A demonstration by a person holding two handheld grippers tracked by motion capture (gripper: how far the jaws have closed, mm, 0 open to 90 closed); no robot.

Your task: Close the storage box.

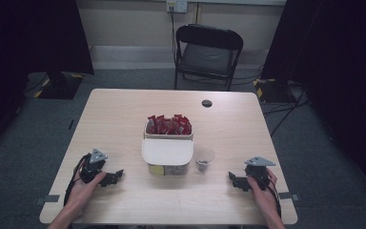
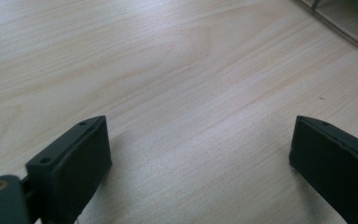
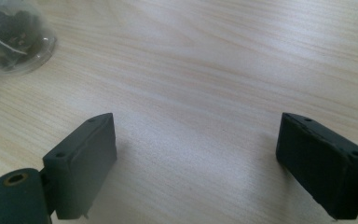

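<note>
In the high view a white box (image 1: 167,153) stands at the table's middle, its flat lid over the near half and red packets (image 1: 169,125) piled in the far half. A clear plastic cup (image 1: 204,160) with dark bits inside stands just right of it, and appears as the cup (image 3: 14,39) in the right gripper view. My left gripper (image 1: 115,176) rests on the table near the front left, open, nothing between its jaws (image 2: 200,154). My right gripper (image 1: 232,179) rests at the front right, open over bare wood (image 3: 196,158).
The light wooden table (image 1: 124,114) has a round dark cable port (image 1: 207,103) near its far edge. A black folding chair (image 1: 208,55) stands behind the table. Dark curtains hang at both sides. The box's pale edge (image 2: 340,23) shows in the left gripper view.
</note>
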